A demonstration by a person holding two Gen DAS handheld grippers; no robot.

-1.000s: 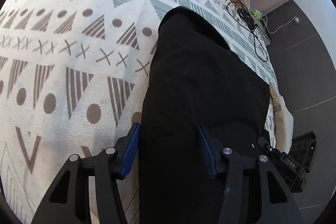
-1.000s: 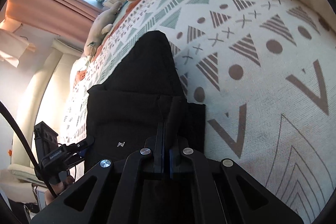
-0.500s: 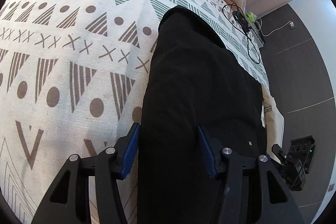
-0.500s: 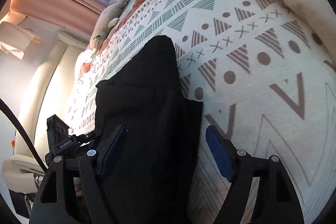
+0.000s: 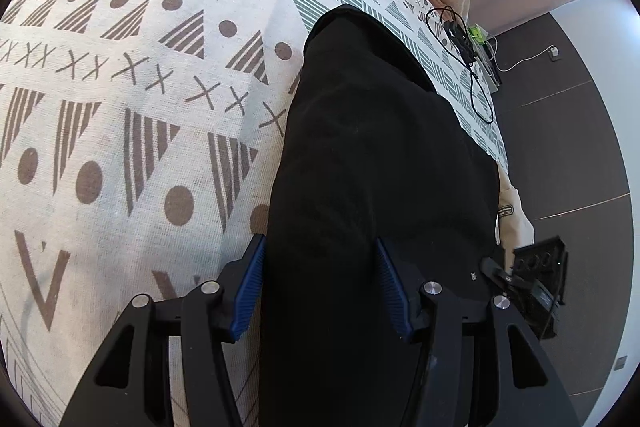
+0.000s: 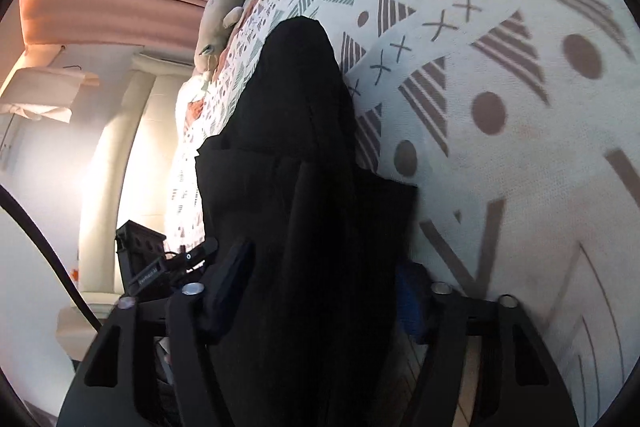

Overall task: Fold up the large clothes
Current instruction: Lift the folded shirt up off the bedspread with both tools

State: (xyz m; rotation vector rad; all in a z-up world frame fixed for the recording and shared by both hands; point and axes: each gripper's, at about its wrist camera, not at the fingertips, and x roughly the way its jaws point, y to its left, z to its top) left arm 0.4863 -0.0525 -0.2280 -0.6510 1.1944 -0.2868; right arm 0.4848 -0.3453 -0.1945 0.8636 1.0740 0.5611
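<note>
The bed [image 5: 120, 147], covered by a patterned spread of triangles, dots and crosses, serves as the folding surface: it is broad and flat enough to carry a long garment at full length.

The black garment [image 5: 372, 155] lies on this spread as a long, narrow strip running away from both cameras, its near end at the bed edge. In the right wrist view the near portion [image 6: 304, 211] appears layered, with a flap edge crossing it, which suggests the piece is already folded lengthwise and the next fold would be end over end.

The left gripper [image 5: 320, 283] is positioned over the near end, its jaws spread, with black cloth between them. The blue pads [image 5: 250, 287] stand at or just beside the cloth edges; no pinch is evident.

The right gripper [image 6: 320, 291] straddles the same end from the other side. Its jaws are closing, with cloth between them; a firm pinch is not yet visible. Both tools address one end, probably to lift it evenly.
</note>
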